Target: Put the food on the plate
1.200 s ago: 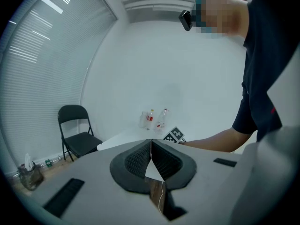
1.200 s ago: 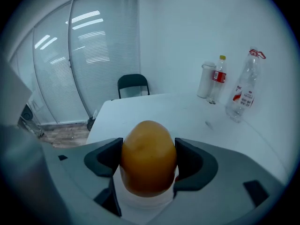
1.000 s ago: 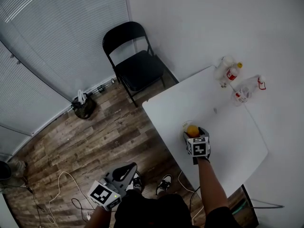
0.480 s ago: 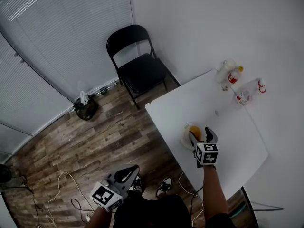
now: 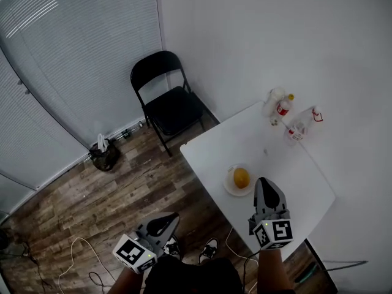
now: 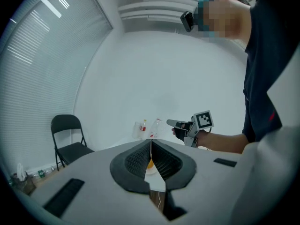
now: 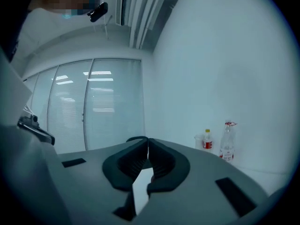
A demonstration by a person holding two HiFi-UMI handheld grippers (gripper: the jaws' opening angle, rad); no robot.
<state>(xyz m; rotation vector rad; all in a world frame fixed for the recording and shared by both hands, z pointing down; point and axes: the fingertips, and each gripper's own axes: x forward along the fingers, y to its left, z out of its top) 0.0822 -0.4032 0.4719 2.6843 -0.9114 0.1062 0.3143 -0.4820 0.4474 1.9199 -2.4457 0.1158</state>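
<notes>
Judging by the orange food (image 5: 241, 177) lying on the plate (image 5: 228, 188), placement looks complete; the right gripper (image 5: 263, 183) hangs above the near side of the table (image 5: 294, 164), its jaws having just closed together on nothing; any further move should go up and away, never across the plate. The left gripper (image 5: 166, 220) hangs low beside the person, jaws together, empty. The white table carries bottles (image 5: 283, 107) at its far corner; a black folding chair (image 5: 165, 100) stands on the wood floor (image 5: 92, 188) by the blinds (image 5: 55, 60).
</notes>
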